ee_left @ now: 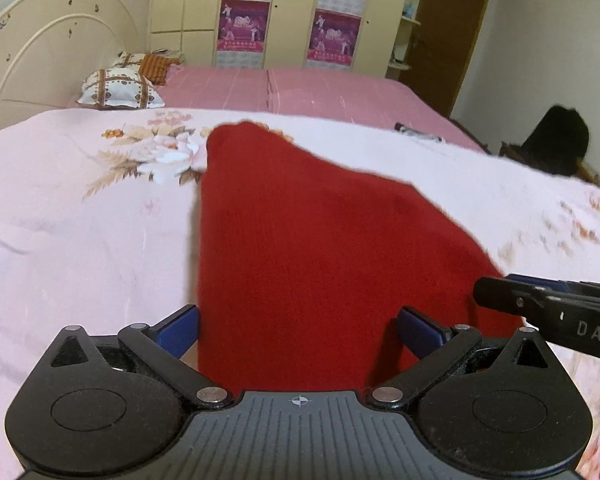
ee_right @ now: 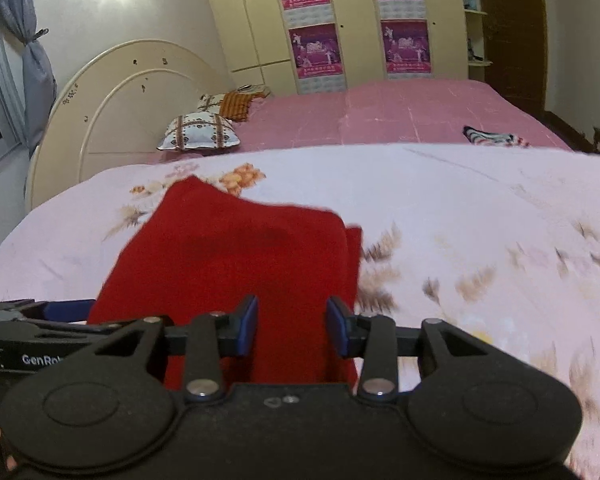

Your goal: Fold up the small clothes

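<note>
1. Red garment (ee_left: 320, 240) lies on the floral bedspread (ee_left: 80, 220), long axis running away from both tools.
2. Left tool (ee_left: 298, 330) gapes wide across its near edge.
3. Right tool (ee_right: 292, 326) is open too, straddling the near right corner.

The garment (ee_left: 300, 248) lies on the quilt (ee_left: 80, 240), which covers the near part of the bed (ee_left: 320, 92). The left gripper (ee_left: 298, 334) sits at the garment's near edge, its fingers well apart with cloth between them. The right gripper (ee_right: 292, 326) is just to its right at the same edge, cloth between its fingers too. Behind the quilt, a pillow (ee_left: 118, 90) lies at the left by the headboard (ee_left: 40, 48). A small cloth (ee_right: 494, 136) lies far right on the bed. A wardrobe (ee_left: 292, 12) stands behind the bed.
</note>
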`<action>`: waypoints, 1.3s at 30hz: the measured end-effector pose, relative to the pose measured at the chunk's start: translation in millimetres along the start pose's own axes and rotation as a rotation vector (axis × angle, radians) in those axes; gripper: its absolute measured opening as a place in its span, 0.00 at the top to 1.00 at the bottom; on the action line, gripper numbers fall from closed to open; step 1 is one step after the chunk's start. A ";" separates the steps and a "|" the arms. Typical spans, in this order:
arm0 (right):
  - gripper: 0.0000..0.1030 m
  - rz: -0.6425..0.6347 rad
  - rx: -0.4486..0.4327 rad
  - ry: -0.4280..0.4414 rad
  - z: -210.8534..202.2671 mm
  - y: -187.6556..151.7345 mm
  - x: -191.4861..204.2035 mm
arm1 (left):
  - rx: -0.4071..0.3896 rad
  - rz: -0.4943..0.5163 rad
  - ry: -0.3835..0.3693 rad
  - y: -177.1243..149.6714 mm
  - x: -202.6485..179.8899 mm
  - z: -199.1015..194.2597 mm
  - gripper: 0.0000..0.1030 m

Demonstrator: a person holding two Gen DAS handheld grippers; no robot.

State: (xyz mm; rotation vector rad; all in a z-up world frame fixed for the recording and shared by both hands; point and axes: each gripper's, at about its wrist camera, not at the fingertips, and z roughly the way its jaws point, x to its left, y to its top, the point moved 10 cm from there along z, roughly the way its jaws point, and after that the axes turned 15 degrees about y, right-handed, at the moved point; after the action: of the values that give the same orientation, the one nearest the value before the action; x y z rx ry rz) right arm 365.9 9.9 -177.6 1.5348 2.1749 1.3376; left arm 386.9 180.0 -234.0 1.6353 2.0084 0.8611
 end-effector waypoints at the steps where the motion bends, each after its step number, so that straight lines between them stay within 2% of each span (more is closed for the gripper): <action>1: 0.63 0.008 0.008 -0.004 -1.3 -6.2 -1.5 | 0.010 0.011 0.005 -5.7 -1.1 2.2 0.00; 6: 0.63 0.045 0.080 -0.058 7.5 -38.9 -17.8 | 0.048 -0.008 0.001 -22.7 -3.8 12.8 0.00; 13: 0.63 0.050 0.052 -0.060 -3.3 -34.5 -9.0 | 0.078 -0.018 0.006 -26.0 -5.0 9.7 0.00; 20: 0.61 0.051 0.054 -0.043 -19.3 -49.9 2.7 | 0.088 -0.044 0.059 -31.6 -6.1 2.2 0.00; 26: 0.58 0.083 0.080 -0.056 -17.5 -64.0 -4.5 | 0.174 -0.046 0.049 -34.7 -5.2 0.5 0.00; 28: 0.58 0.083 0.080 -0.058 -17.8 -65.2 -4.1 | 0.167 -0.020 0.079 -34.7 -5.0 -1.0 0.00; 33: 0.57 0.072 0.082 -0.063 -16.8 -66.5 -1.0 | 0.051 0.053 0.159 -38.7 -12.4 -18.0 0.00; 35: 0.55 0.071 0.082 -0.069 -15.5 -69.2 -1.3 | 0.046 0.041 0.167 -39.7 -12.2 -21.1 0.00; 39: 0.53 0.081 0.078 -0.072 -15.5 -70.6 -2.3 | 0.129 -0.084 0.104 -45.3 -2.8 -16.9 0.00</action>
State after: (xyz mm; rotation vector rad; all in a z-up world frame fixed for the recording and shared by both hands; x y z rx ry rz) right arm 310.3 -5.9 -221.1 1.6890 2.1672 1.2136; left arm 343.9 168.3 -252.9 1.5904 2.2292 0.8165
